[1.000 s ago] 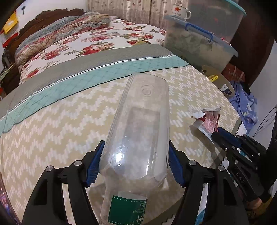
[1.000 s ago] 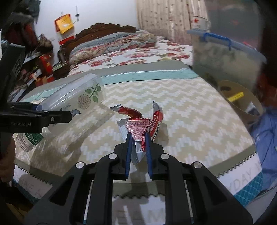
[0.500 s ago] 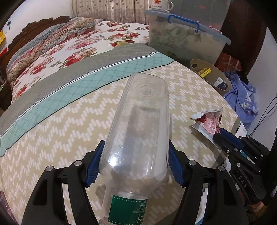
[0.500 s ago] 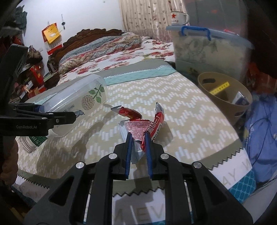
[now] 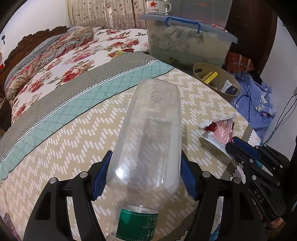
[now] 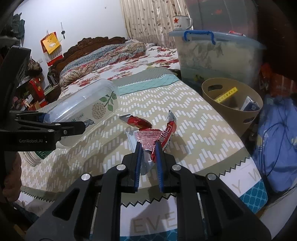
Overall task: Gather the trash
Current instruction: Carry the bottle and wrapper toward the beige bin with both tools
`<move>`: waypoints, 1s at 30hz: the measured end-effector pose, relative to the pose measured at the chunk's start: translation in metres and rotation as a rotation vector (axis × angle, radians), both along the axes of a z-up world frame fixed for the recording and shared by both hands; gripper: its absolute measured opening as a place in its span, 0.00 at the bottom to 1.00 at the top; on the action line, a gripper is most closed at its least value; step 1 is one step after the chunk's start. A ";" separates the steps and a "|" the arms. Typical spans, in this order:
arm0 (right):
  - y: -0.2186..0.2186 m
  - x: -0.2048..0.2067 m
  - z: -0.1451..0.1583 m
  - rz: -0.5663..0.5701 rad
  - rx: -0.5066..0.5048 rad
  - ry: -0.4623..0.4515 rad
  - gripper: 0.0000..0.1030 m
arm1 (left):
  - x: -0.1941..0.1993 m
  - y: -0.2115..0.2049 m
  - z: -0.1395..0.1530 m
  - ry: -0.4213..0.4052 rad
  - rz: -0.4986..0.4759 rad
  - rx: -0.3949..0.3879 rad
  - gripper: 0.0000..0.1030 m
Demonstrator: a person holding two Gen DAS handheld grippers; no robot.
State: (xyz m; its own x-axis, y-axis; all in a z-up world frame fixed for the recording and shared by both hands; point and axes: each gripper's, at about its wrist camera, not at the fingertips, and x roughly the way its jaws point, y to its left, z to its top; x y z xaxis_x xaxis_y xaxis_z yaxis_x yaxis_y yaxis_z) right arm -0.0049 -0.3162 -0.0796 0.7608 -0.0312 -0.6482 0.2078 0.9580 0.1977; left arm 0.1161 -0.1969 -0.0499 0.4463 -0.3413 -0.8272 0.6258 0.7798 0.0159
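Observation:
My left gripper (image 5: 144,172) is shut on an empty clear plastic bottle (image 5: 148,140) with a green label, held above the bed with its base pointing away from me. The same bottle (image 6: 83,105) shows at the left of the right wrist view. My right gripper (image 6: 148,150) is shut on a crumpled red and white snack wrapper (image 6: 157,135), lifted just over the zigzag bedspread (image 6: 185,111). In the left wrist view that wrapper (image 5: 220,129) and the right gripper (image 5: 235,142) sit at the right. A tan waste bin (image 6: 232,100) stands beside the bed's right edge.
A large lidded storage box (image 5: 187,42) with a star mug (image 5: 156,7) on top stands behind the bin (image 5: 217,83). Blue cloth with cables (image 6: 278,133) lies on the floor at the right. Floral bedding and a wooden headboard (image 6: 92,42) fill the far side.
Both grippers have swung toward the right side of the bed with their loads; the bin and storage box now sit nearer the middle of both views. The grips are unchanged.

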 end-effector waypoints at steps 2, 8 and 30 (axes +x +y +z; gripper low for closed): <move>0.002 -0.002 0.002 -0.001 -0.002 -0.005 0.17 | -0.001 0.000 0.002 -0.006 0.001 -0.001 0.63; 0.006 -0.005 0.006 0.006 -0.009 -0.013 0.17 | -0.006 0.006 0.005 -0.015 0.004 -0.003 0.63; 0.037 -0.006 0.021 0.066 -0.043 -0.039 0.17 | -0.020 0.055 0.022 -0.040 0.086 -0.037 0.63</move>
